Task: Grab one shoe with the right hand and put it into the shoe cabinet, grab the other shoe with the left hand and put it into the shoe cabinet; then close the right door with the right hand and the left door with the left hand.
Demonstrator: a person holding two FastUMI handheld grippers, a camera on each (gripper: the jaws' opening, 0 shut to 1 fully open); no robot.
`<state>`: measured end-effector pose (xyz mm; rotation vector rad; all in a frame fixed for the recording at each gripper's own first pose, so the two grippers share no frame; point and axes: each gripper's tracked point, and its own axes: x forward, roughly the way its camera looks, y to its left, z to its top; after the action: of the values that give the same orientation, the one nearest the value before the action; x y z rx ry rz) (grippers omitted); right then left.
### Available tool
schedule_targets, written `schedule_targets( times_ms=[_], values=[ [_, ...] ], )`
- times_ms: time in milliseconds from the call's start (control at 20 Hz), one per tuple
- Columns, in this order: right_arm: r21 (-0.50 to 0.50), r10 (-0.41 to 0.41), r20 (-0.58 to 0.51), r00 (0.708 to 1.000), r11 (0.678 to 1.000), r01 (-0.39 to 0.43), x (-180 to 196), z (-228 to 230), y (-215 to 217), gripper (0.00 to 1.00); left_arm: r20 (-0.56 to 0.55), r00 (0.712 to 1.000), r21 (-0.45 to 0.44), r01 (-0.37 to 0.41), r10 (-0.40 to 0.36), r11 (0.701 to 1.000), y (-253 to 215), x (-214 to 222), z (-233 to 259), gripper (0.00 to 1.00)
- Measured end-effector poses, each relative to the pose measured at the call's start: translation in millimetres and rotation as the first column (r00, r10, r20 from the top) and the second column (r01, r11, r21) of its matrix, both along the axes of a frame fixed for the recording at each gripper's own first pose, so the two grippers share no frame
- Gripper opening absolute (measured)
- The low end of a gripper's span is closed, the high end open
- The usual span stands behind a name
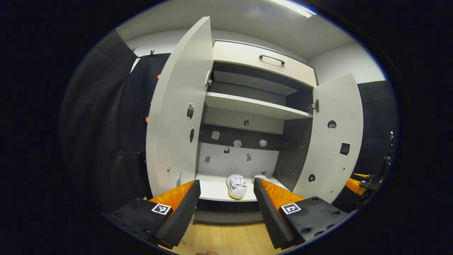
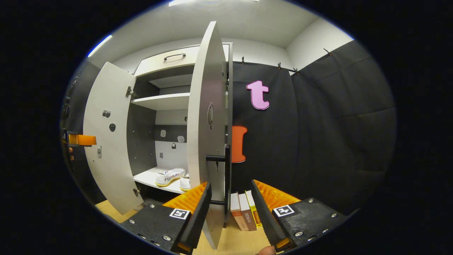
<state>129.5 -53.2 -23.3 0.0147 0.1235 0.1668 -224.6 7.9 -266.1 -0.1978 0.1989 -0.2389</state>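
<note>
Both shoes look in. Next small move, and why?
Probably swing the right gripper leftward against the right door to push it shut. Both shoes already sit on the cabinet's bottom shelf, both doors stand open, and the right door's edge lies between that gripper's open fingers.

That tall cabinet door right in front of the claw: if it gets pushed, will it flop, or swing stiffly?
The right door looks like a rigid flat panel, so it probably won't flex. It hangs on hinges, so it likely swings freely. The right claw is open around its edge.
</note>
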Motion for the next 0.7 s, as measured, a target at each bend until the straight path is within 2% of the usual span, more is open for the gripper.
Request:
schedule_targets(
  times_ms=[200,400,450,500,700],
  values=[
    [0.013,0.068,0.004,0.998,0.998,-0.068,5,0,33,0.71,0.017,1.0,0.002,-0.025,0.025,1.0,20,-10,8,0.96],
    [0.042,0.101,0.001,0.995,0.994,-0.101,13,-3,53,0.74,0.028,0.998,0.017,-0.059,0.059,0.998,48,-20,13,0.96],
    [0.04,0.099,-0.013,0.995,0.994,-0.099,17,-8,55,0.82,0.032,0.997,0.02,-0.07,0.069,0.997,55,-23,15,0.96],
    [0.044,0.094,-0.021,0.995,0.995,-0.093,19,-11,52,0.76,0.035,0.996,0.019,-0.078,0.077,0.997,60,-27,17,0.96],
    [0.104,0.125,-0.023,0.992,0.987,-0.122,29,-16,68,0.77,0.029,0.992,0.024,-0.121,0.12,0.992,90,-40,17,0.96]
  ],
)
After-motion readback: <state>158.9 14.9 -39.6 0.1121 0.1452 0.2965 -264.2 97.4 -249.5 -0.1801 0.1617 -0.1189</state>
